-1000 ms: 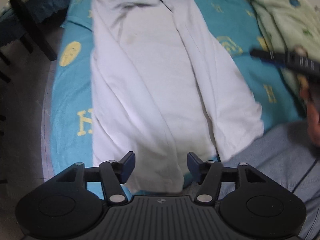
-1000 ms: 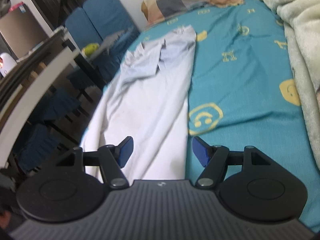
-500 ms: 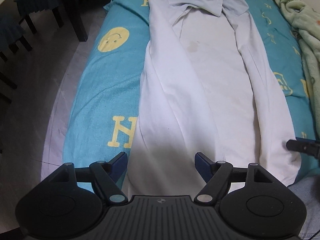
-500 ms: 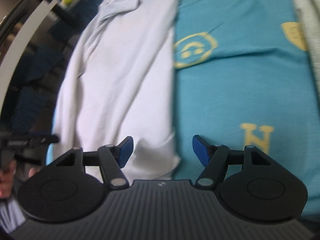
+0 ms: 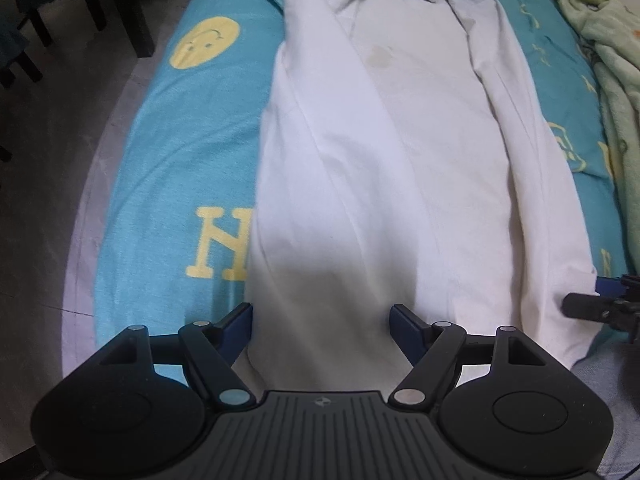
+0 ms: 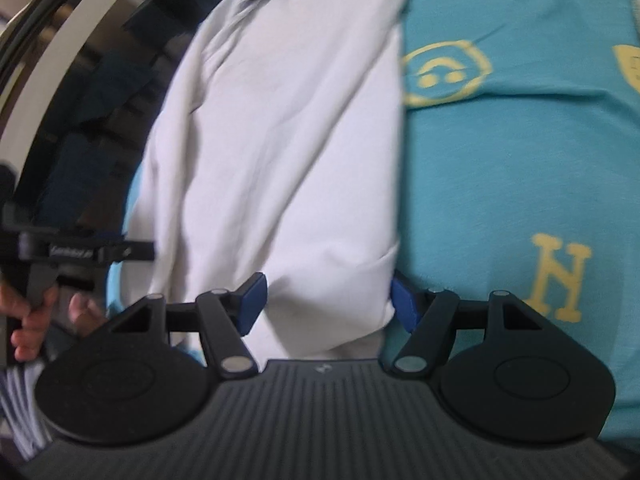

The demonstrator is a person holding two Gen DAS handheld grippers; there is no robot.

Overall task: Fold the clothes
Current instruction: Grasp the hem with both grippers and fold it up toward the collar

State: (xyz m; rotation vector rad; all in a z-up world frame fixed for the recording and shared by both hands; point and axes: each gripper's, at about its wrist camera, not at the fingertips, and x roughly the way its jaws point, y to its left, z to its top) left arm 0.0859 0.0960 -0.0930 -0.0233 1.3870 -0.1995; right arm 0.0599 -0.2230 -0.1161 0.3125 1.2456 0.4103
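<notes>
**Both grippers drop to the shirt's near hem**

Lowered since a second ago, the left gripper [image 5: 321,317] and right gripper [image 6: 325,299] straddle the near corners of the white shirt [image 5: 400,168], jaws released, nothing pinched. Soft, creased cloth lies lengthwise on the teal bedsheet [image 5: 180,160]; bare sheet flanks both edges.

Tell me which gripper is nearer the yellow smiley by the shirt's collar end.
Left. The left gripper is over the shirt's hem corner on the smiley's side; the right gripper is at the opposite hem corner, the shirt's width farther away.
</notes>
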